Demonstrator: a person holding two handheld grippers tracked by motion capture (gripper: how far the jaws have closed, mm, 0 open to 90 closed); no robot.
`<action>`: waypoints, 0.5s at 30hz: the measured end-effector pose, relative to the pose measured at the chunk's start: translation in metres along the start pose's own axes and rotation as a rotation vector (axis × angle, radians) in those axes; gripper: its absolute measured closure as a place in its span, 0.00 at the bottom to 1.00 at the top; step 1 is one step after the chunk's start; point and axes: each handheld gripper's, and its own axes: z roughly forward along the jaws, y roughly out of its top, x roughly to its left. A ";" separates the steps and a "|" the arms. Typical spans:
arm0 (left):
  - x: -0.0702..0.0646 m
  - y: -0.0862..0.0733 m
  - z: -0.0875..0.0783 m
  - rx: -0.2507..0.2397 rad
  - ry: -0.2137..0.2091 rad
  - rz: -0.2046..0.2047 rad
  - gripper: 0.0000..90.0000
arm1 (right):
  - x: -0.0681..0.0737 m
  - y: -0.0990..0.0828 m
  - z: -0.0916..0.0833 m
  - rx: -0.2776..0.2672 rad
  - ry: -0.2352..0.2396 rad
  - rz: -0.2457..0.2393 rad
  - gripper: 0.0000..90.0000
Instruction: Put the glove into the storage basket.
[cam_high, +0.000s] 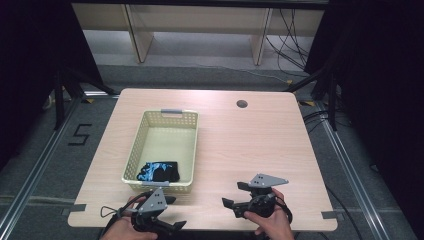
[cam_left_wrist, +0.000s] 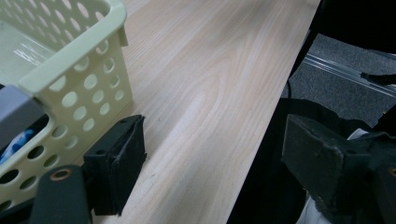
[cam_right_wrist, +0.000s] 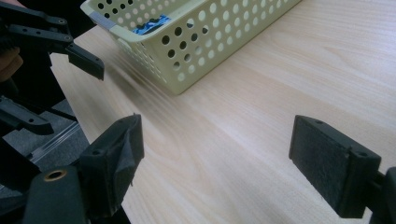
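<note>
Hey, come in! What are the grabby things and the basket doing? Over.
Left gripper, right gripper: jaws open, empty. Black-and-blue cloth inside basket. Nothing in the way.

Black-and-blue cloth (cam_high: 159, 171) in basket (cam_high: 145, 131), both tongs nearby, empty.

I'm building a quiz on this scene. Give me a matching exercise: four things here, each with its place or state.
1. basket
2. black and blue cloth
3. left gripper
4. round hole

a. jaws open, at the table's near edge
b. far side of the table top
c. lying in the basket's near end
d. pale yellow, perforated walls

Pairs: 1-d, 2-c, 3-a, 4-b
</note>
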 end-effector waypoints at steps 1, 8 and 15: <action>0.000 -0.001 -0.001 0.004 0.002 0.000 0.23 | 0.001 0.000 0.000 0.005 0.001 -0.003 0.21; 0.001 -0.008 0.000 0.014 0.013 -0.005 0.23 | 0.008 -0.007 -0.001 0.042 -0.034 -0.030 0.20; 0.001 -0.014 0.002 0.030 0.020 0.006 0.23 | 0.013 -0.016 -0.003 0.076 -0.040 -0.060 0.19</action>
